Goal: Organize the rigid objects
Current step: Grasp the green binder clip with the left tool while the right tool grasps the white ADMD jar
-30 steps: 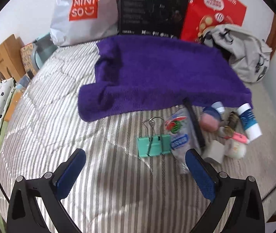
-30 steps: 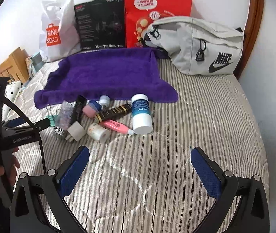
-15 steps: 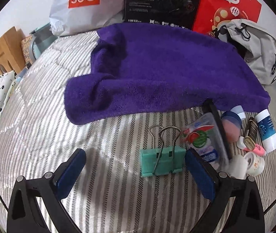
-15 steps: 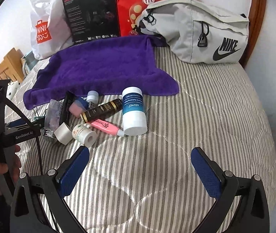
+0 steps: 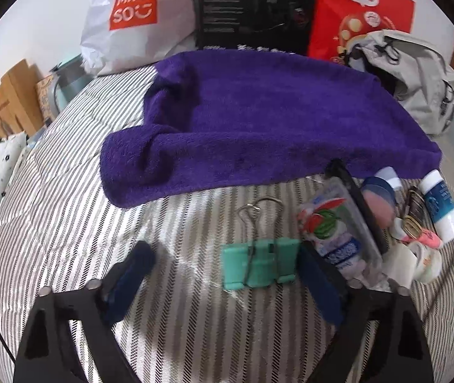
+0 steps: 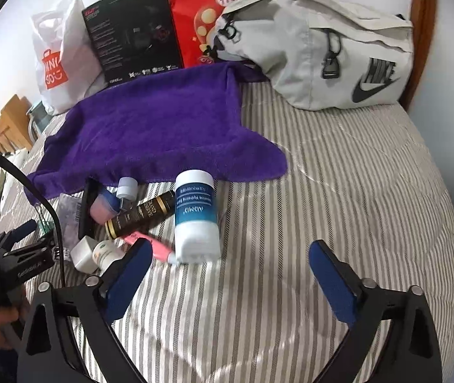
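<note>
The left hand-held gripper (image 5: 223,273) is spread wide and grasps nothing. Its right finger pad (image 5: 321,282) sits just beside the right edge of the green binder clip (image 5: 260,263), while the left pad stands well apart on the other side, so the clip lies between the two fingers on the striped bedcover (image 5: 67,210). The clip rests flat with its wire handles (image 5: 260,212) pointing away toward the purple towel (image 5: 258,121).

Judging by its look, the clip is light, stiff and springy; the painted body gives flat, fairly firm faces, whereas the thin wire loops would likely twist or slip. Closing across the body's two short ends seems the safer hold, and the soft bedding may let it sink or tilt under pressure.

Just right of the clip lies a clear packet with a watermelon print (image 5: 332,223), then a black flat bar (image 5: 359,210), a pink-and-blue item (image 5: 380,198) and a white cube (image 5: 399,263), all crowded together. These leave little room beside the right finger.

The right hand-held gripper (image 6: 227,268) is likewise released and empty, hovering over the bedcover near a white-and-blue bottle (image 6: 196,217), a dark tube with gold lettering (image 6: 140,218) and a pink tube (image 6: 153,245). Beyond the towel a grey bag (image 6: 322,51) leans against the wall.
</note>
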Motion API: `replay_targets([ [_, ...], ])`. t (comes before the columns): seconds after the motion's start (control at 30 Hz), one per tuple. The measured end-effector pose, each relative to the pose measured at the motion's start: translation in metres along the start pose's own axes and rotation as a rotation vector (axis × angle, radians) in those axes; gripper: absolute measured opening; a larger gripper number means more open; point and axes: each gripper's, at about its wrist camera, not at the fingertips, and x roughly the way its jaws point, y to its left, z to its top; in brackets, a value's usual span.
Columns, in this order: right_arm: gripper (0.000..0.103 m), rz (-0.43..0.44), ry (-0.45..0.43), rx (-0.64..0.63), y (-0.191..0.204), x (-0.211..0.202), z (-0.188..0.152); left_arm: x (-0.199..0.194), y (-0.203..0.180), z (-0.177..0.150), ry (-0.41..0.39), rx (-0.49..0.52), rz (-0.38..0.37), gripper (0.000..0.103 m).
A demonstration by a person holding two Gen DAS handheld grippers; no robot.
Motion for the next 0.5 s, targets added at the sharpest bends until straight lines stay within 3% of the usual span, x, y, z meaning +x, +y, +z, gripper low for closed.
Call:
replay_targets([
  [0.03, 0.09, 0.0, 0.006, -0.008, 0.002, 0.005, 0.002, -0.002, -0.003, 0.0, -0.005, 0.016, -0.008, 0.075],
  [0.1, 0.083, 0.009, 0.027, -0.028, 0.008, 0.017, 0.005, -0.004, -0.007, 0.002, -0.01, 0.034, -0.022, 0.052],
  [0.17, 0.071, 0.019, 0.049, -0.043, 0.013, 0.027, 0.007, -0.006, -0.011, 0.003, -0.008, 0.061, -0.034, 0.041],
  [0.3, 0.062, 0.019, 0.071, -0.049, 0.018, 0.047, 0.009, -0.006, -0.012, 0.004, -0.004, 0.064, -0.042, 0.041],
  [0.5, 0.057, -0.033, 0.015, -0.122, 0.026, 0.054, 0.01, -0.005, -0.012, 0.005, 0.002, 0.078, -0.048, 0.041],
])
